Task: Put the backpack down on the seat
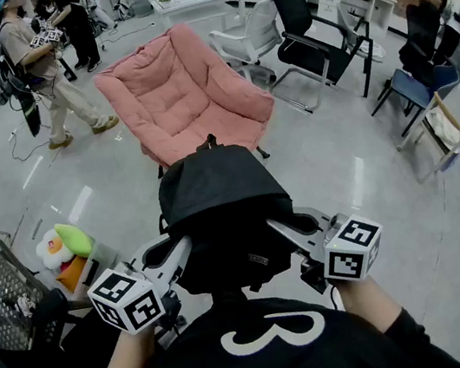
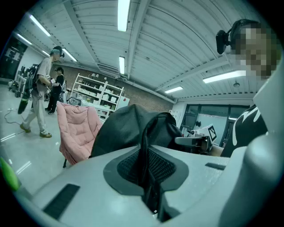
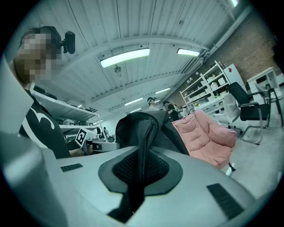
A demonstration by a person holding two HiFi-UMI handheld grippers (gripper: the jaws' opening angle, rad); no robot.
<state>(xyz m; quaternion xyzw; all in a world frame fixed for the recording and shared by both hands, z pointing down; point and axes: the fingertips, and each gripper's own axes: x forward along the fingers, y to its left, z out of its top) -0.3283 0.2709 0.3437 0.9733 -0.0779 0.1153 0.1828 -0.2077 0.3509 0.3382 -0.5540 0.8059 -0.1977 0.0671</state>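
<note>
Open floor [image 1: 139,190] before the pink chair [image 1: 184,99]

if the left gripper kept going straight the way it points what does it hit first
The black backpack: its strap is pinched in the left gripper, and the bag's body bulges right ahead.

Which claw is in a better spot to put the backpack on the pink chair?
Neither much: left claw and right claw each pinch a backpack strap. Left, slightly, since the pink chair sits a bit left ahead.
</note>
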